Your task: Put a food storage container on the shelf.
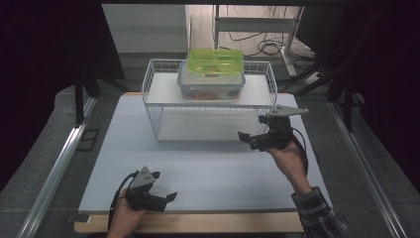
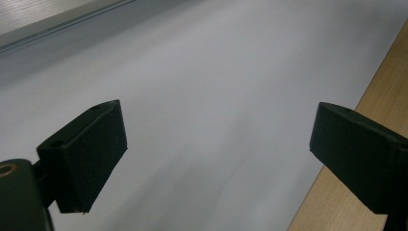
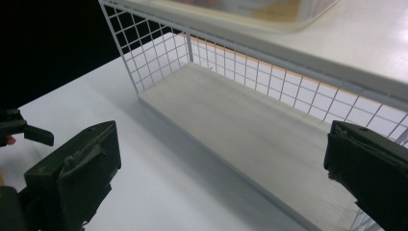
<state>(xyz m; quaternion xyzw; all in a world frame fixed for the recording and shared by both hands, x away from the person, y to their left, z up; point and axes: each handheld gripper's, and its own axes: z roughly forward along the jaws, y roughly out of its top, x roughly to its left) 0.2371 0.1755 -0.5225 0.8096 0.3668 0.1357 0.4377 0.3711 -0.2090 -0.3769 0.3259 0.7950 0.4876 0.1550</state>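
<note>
The right gripper [image 1: 250, 140] hangs just beside the white wire rack [image 1: 159, 111], jaws wide and empty. On the rack's top shelf sits a clear lidded container [image 1: 210, 88] (a green box [image 1: 215, 60] stacked on it). The left gripper [image 1: 166, 197] rests near the table's front edge, jaws also wide, gripping nothing.

No lettering, brand, number or sign can be read anywhere on the table. The clear container [image 1: 211, 82] under the green lid [image 1: 215, 60], on the top shelf of the white wire rack [image 1: 153, 110], carries a small dark mark on its lid (too blurred to read).
</note>
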